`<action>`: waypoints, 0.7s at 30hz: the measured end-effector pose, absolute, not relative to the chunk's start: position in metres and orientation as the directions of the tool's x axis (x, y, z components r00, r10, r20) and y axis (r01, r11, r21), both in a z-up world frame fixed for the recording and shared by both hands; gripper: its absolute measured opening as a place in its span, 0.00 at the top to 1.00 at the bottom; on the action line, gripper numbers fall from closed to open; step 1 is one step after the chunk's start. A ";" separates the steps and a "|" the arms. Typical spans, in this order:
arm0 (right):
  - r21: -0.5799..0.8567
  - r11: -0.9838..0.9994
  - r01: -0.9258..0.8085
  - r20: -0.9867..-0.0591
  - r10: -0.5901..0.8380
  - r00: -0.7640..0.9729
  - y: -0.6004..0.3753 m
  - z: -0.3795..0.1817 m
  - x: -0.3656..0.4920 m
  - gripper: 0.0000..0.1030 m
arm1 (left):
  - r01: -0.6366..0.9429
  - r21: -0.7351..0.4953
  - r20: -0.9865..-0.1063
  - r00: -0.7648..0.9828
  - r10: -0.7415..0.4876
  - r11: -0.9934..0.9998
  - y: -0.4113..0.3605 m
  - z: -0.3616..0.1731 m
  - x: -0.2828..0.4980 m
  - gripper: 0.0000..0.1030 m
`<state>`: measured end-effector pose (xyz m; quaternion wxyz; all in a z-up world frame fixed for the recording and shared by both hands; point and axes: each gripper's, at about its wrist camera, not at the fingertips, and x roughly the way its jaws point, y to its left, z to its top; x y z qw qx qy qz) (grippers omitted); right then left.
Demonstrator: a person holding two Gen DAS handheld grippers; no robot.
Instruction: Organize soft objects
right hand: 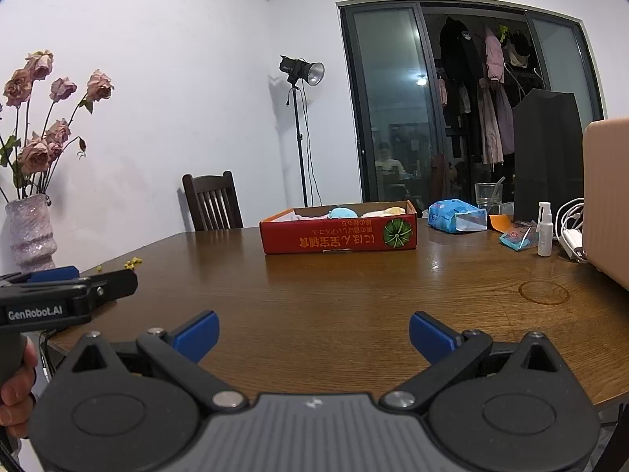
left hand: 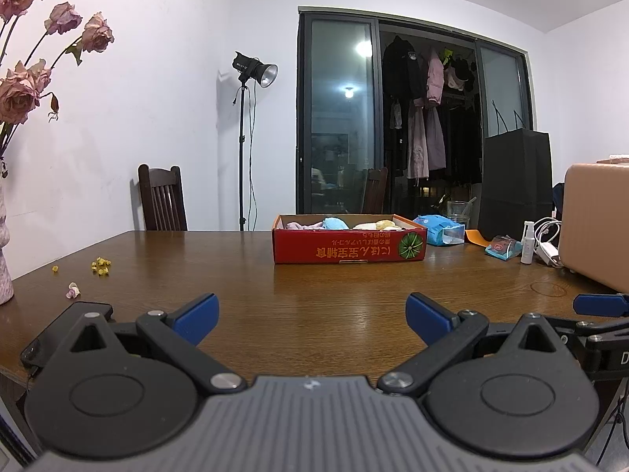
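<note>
A brown wooden table (left hand: 314,275) fills the middle and lower part of both views, its near edge running just under the grippers and its far edge meeting the white wall. At the right edge of each frame a tan case (left hand: 593,228) stands on the table, with a tall black bag (left hand: 517,177) behind it. A dark chair (left hand: 162,200) sits beyond the far edge, left of centre.

A red box (left hand: 348,251), open-topped, lies at centre frame toward the table's far side. Inside it, soft items show above the rim: a pale pink one (left hand: 300,225) at the left, a blue one (left hand: 335,223) in the middle and cream-yellow ones (left hand: 383,224) at the right. Just right of the box lies a blue packet (left hand: 438,232), then a glass (left hand: 458,209), a small teal pack (left hand: 501,247), a white spray bottle (left hand: 527,242) and white cables (left hand: 548,244).

In the left of the right wrist view a vase (right hand: 30,232) holds dried roses (right hand: 43,126); yellow crumbs (left hand: 100,266) and a petal (left hand: 72,290) lie near it.

A wide stretch of bare wood lies between the box and both grippers.

The left gripper (left hand: 312,316) is spread wide and holds nothing; the right gripper (right hand: 313,334) is likewise spread and empty. A hand (right hand: 15,389) at the lower left edge grips the left tool's handle. A black phone (left hand: 65,326) lies at the table's near left corner.
</note>
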<state>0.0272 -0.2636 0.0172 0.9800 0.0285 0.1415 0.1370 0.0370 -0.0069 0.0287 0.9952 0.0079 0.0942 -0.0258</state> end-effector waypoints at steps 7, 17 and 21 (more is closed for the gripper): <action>0.092 0.960 -0.265 -0.260 0.280 0.924 -0.264 0.017 0.026 0.00 | 0.054 0.012 -0.188 0.981 -0.050 0.998 -0.006 0.029 0.037 0.00; 0.093 0.960 -0.264 -0.260 0.279 0.924 -0.265 0.017 0.026 0.00 | 0.049 0.008 -0.193 0.980 -0.047 0.999 -0.005 0.029 0.037 0.00; 0.093 0.960 -0.263 -0.259 0.278 0.925 -0.265 0.017 0.026 0.00 | 0.052 0.008 -0.190 0.981 -0.049 0.999 -0.005 0.029 0.038 0.00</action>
